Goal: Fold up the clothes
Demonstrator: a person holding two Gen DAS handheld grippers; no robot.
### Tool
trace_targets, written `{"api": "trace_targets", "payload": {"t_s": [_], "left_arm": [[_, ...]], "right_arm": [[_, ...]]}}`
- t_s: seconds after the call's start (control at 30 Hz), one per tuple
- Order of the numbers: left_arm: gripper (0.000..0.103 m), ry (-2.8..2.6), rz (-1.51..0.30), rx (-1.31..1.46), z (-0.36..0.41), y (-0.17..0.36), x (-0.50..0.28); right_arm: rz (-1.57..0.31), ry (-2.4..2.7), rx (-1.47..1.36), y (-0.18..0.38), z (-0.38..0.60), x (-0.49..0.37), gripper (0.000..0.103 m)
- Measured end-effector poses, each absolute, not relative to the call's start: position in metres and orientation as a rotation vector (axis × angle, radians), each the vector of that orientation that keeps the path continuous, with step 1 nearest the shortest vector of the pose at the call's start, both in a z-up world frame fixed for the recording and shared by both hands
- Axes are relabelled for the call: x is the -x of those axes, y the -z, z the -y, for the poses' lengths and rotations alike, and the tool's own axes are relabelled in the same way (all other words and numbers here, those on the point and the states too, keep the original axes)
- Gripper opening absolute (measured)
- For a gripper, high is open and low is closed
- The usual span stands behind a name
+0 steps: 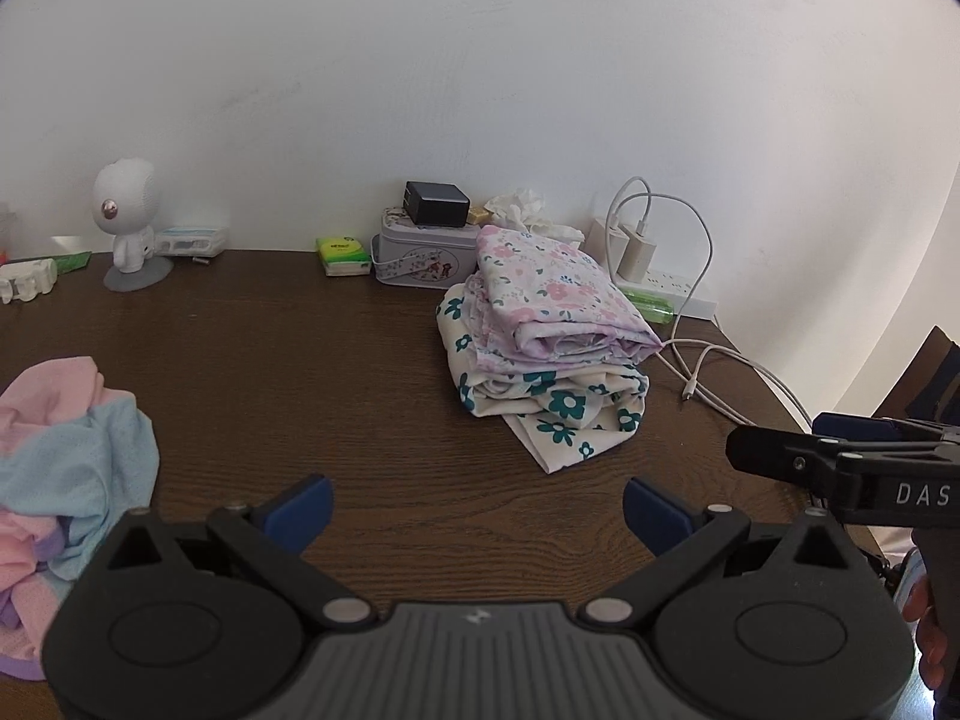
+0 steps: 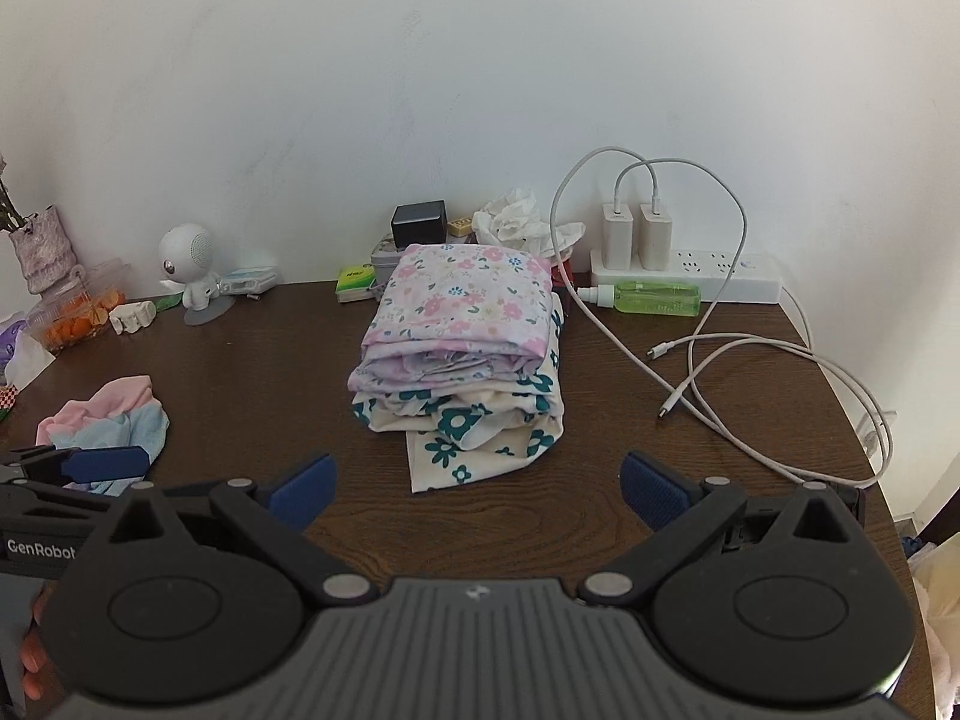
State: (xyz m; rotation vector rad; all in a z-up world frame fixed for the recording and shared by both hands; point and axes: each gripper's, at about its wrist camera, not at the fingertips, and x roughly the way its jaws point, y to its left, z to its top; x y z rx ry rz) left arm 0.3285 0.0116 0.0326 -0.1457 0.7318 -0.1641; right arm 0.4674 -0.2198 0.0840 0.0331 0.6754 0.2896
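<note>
**Two garments stacked, a crumpled one waiting at the table's left**

In the left wrist view, the left gripper (image 1: pixel 477 504) hung with its blue pads spread wide and nothing between them, above the bare wood of the table (image 1: pixel 300 372). A crumpled pink and blue garment (image 1: pixel 66 450) lay just to its left, while the folded stack (image 1: pixel 546 336) sat toward the back right, a pink-flowered piece on top of a green-flowered one. The right gripper (image 1: pixel 774 450) reached in from the right edge; whether it was open could not be told from there.

In the right wrist view, the right gripper (image 2: pixel 474 486) was likewise spread and empty, aimed at the stack (image 2: pixel 462 354), clear of the charger cables (image 2: pixel 720 360). The unfolded garment (image 2: pixel 108 414) lay well to the left. Picking it up looked to be the step in hand; that would go best by pinching two separate edges, spreading the cloth flat on the open wood before any fold
</note>
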Motion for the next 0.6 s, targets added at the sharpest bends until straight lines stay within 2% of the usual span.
{"api": "trace_targets", "payload": {"t_s": [0.6], "left_arm": [[0.103, 0.167, -0.736, 0.118, -0.001, -0.039, -0.214]], "right_arm": [[-0.671, -0.312, -0.02, -0.079, 0.233, -0.352, 0.103]]}}
